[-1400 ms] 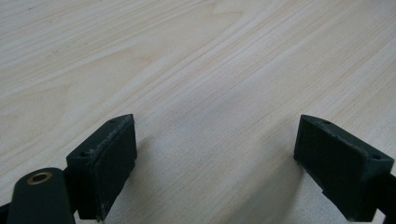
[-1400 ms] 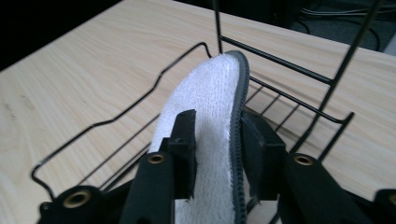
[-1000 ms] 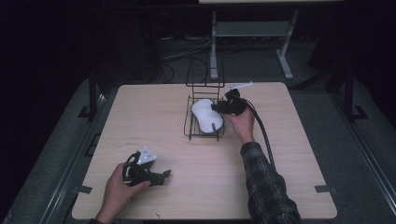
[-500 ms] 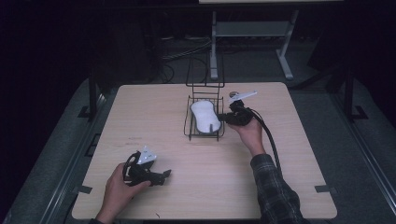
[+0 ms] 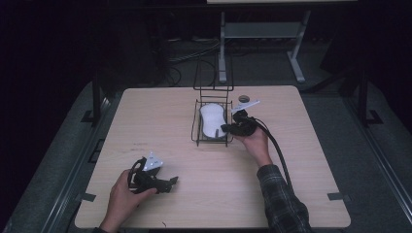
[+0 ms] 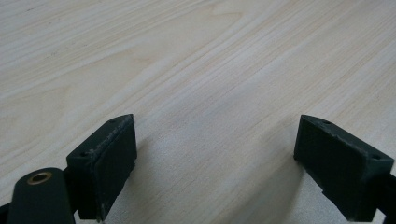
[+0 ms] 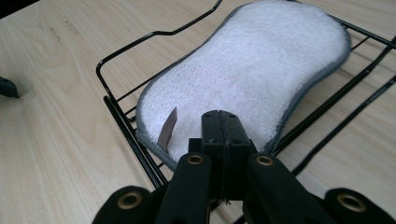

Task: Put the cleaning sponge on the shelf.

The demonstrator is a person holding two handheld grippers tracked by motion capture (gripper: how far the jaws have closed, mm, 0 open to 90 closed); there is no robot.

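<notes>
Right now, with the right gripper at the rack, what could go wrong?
1. The right gripper has its jaws shut at the near end of the sponge, and whether they pinch it is unclear. A pull could leave it behind.
2. The sponge lies inside the wire rack. A low drag may snag the rim and shift the light-looking rack.
3. The left gripper rests open far away, so nothing steadies the rack.

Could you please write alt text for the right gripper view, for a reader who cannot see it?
The right gripper, its black jaws closed together with nothing between them, points at the near end of a white sponge with a grey edge lying in a black wire rack. The rack sits on a light wooden table.
</notes>
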